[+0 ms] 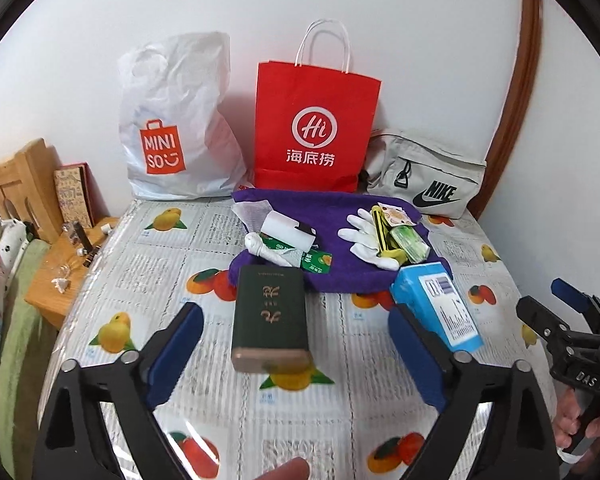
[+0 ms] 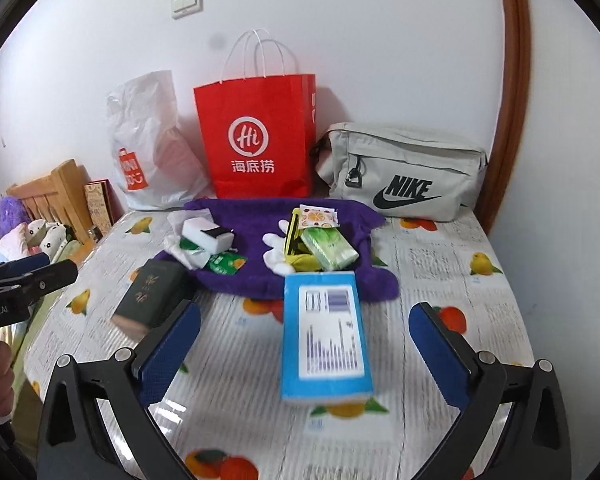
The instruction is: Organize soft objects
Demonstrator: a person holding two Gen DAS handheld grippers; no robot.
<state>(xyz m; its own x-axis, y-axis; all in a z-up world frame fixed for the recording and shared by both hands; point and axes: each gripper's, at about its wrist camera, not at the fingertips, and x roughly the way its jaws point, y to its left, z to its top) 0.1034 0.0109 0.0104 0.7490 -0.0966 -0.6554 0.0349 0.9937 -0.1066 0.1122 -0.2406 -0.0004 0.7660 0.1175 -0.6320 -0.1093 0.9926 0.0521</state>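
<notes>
A purple towel [image 1: 336, 236] [image 2: 260, 240] lies on the table's far half. On it are a white glove [image 1: 364, 236] [image 2: 276, 248], a green tissue pack [image 1: 410, 242] [image 2: 330, 250], a white sponge block [image 1: 286, 234] [image 2: 208, 234] and a green packet [image 1: 316, 260] [image 2: 224, 264]. A dark green box [image 1: 270, 316] [image 2: 152, 292] lies between my left gripper's [image 1: 296, 344] open fingers. A blue box [image 1: 440, 304] [image 2: 324, 332] lies between my right gripper's [image 2: 304, 344] open fingers. Both grippers are empty.
A white Miniso plastic bag [image 1: 176, 128] [image 2: 148, 148], a red paper bag [image 1: 316, 128] [image 2: 256, 136] and a grey Nike pouch [image 1: 428, 176] [image 2: 400, 176] stand against the back wall. The fruit-print tablecloth [image 1: 160, 264] [image 2: 440, 264] covers the table. A wooden bed frame [image 1: 16, 184] is at left.
</notes>
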